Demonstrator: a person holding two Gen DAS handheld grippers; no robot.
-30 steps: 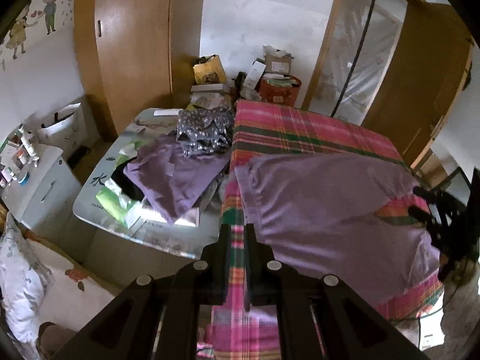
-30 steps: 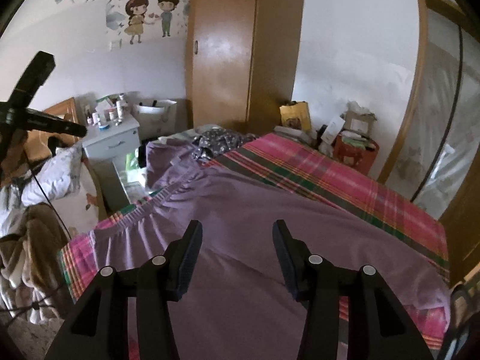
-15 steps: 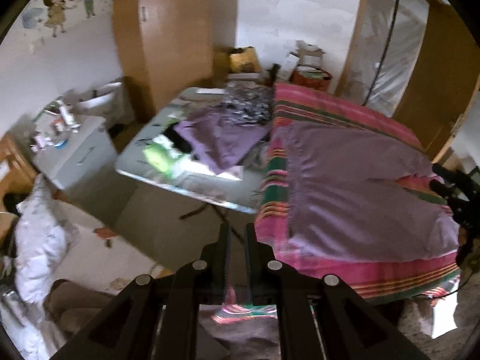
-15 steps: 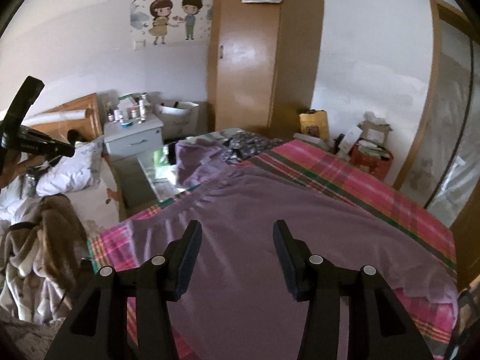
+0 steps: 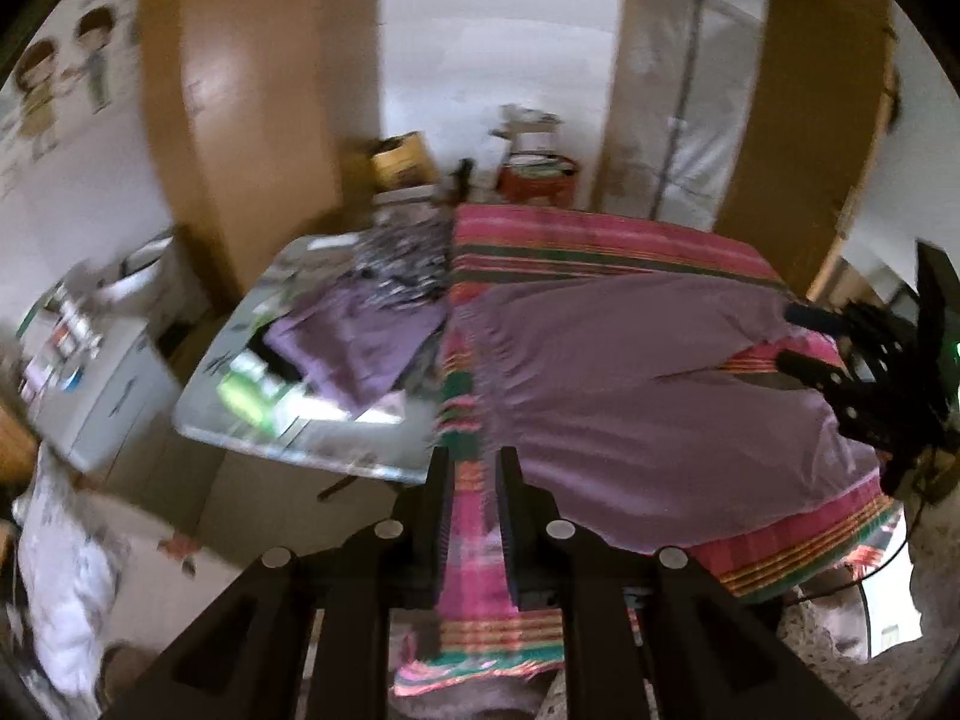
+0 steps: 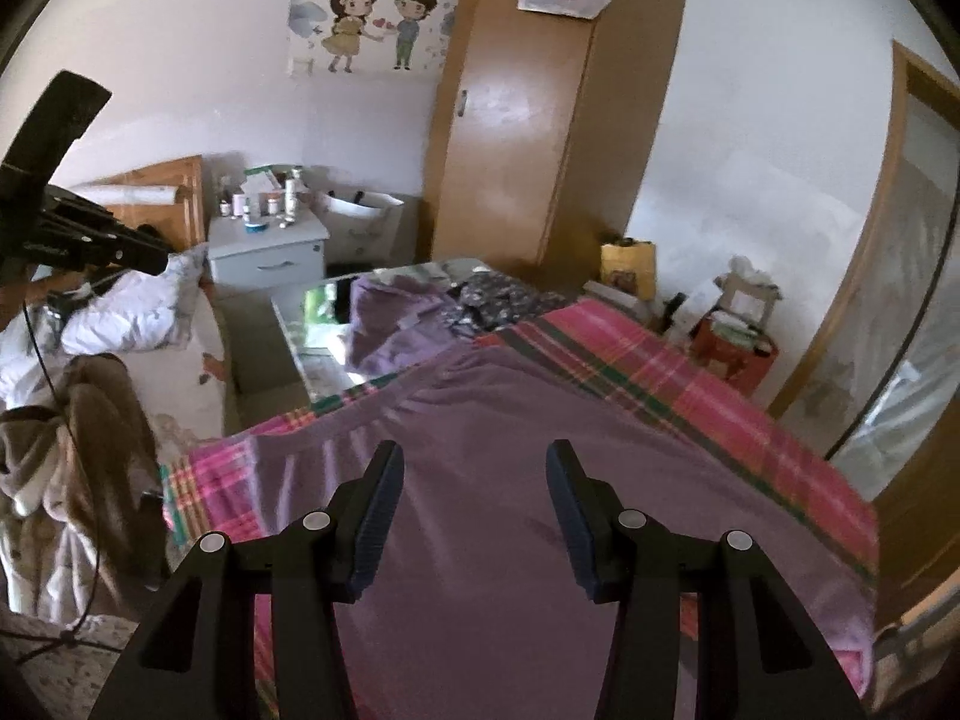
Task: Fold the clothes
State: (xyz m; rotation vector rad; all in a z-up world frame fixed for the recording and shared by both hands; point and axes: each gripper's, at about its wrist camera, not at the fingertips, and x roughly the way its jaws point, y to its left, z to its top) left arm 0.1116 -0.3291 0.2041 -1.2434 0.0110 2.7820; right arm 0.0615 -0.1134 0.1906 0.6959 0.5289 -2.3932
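Trousers [image 6: 510, 480] (purple) flat on plaid blanket [image 6: 660, 372], waistband toward L side. R gripper [image 6: 474, 510] jaws apart, directly over cloth, nearer; L gripper [image 5: 470, 516] nearly closed, empty, off waistband edge.

Both wrist views look down from opposite ends, sharing the purple garment [image 5: 630, 396] [image 6: 510, 480].

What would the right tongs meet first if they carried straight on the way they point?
Most likely the flat-spread purple cotton trousers on the pink plaid bedspread. The right tongs stand open above that fabric with nothing between, though depth is unclear.
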